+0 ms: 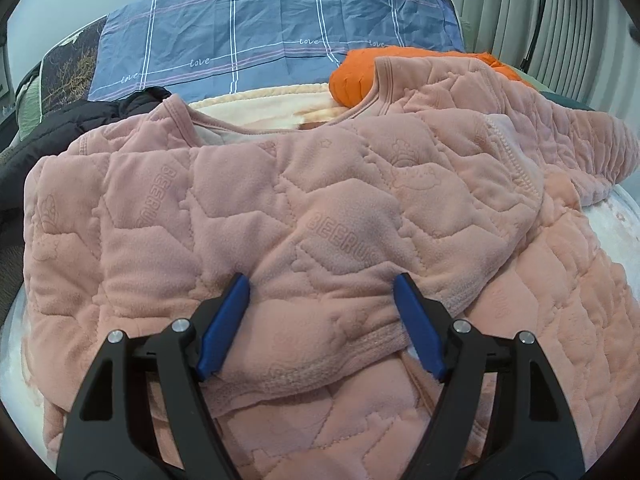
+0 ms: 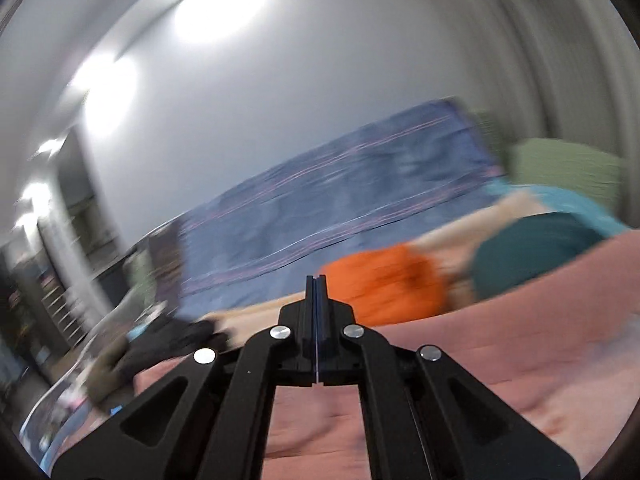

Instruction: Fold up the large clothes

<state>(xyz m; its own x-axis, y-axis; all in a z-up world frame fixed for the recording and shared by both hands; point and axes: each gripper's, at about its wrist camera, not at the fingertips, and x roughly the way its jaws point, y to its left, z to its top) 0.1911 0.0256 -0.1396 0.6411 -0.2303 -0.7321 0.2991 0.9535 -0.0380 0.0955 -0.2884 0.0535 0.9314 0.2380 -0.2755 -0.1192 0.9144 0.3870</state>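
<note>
Left gripper (image 1: 322,284) spread over pink garment (image 1: 304,216); right gripper (image 2: 316,280) clenched, seemingly empty (blurred view).

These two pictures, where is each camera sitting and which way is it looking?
Left wrist view: rides on the left claw, tilted down at the pink quilted top spread on the bed; its blue-padded fingers stand open over the folded sleeve.
Right wrist view: rides on the right claw, aimed nearly level across the bed, blurred; its fingers are shut on nothing.
Shared: the pink top, the orange garment and the blue checked sheet.
</note>
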